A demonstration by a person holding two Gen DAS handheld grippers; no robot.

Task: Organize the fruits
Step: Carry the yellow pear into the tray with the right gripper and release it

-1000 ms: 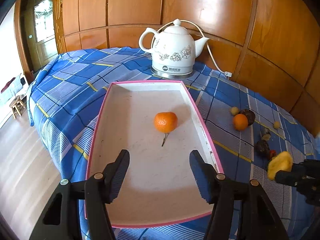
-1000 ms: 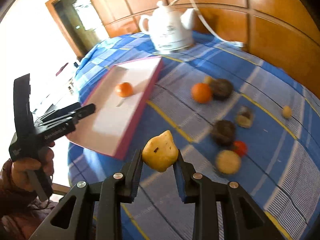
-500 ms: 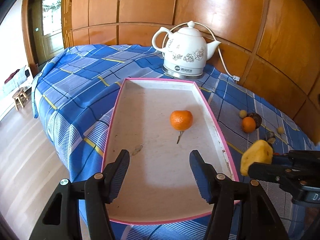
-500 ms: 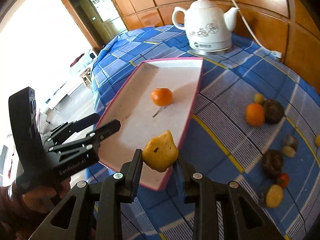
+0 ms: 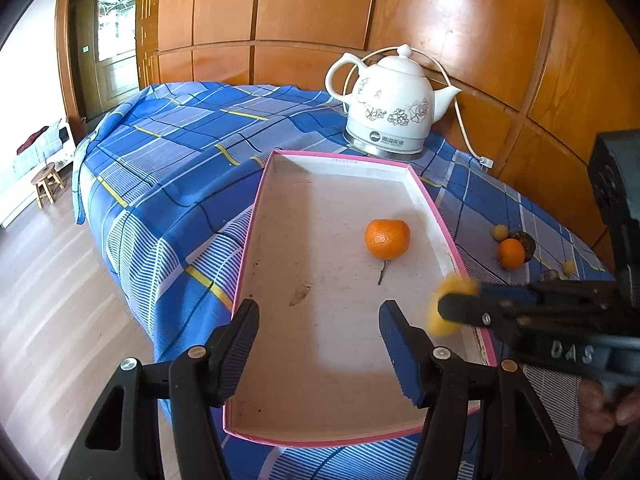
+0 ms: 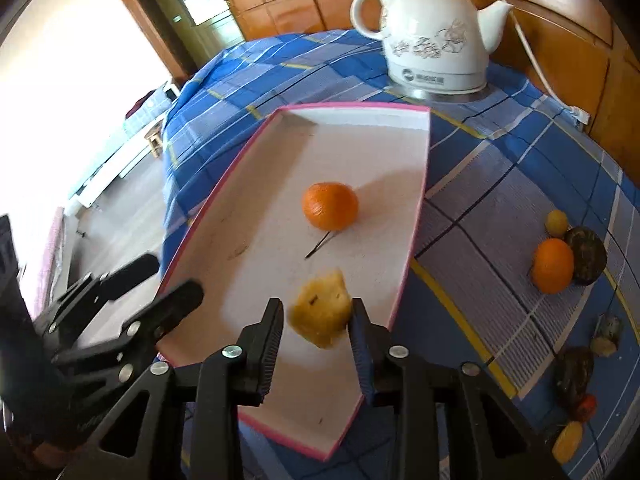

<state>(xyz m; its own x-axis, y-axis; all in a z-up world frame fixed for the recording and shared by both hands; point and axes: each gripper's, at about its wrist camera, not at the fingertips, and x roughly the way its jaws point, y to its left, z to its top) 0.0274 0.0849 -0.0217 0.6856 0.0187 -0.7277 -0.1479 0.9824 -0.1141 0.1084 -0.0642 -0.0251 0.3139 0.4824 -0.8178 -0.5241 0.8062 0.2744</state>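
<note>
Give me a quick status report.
Right claw opening, lumpy yellow fruit between its jaws over the pink-rimmed white tray. Left claw open, empty. Nothing in the way.

The tray lies ahead of both grippers, and the orange in it sits beyond the right gripper, whose opening jaws have the lumpy fruit between them over the tray's near end. The left gripper hangs over the near edge, left of the right one. The kettle stands behind the tray; loose fruits lie on the cloth to the right.
</note>
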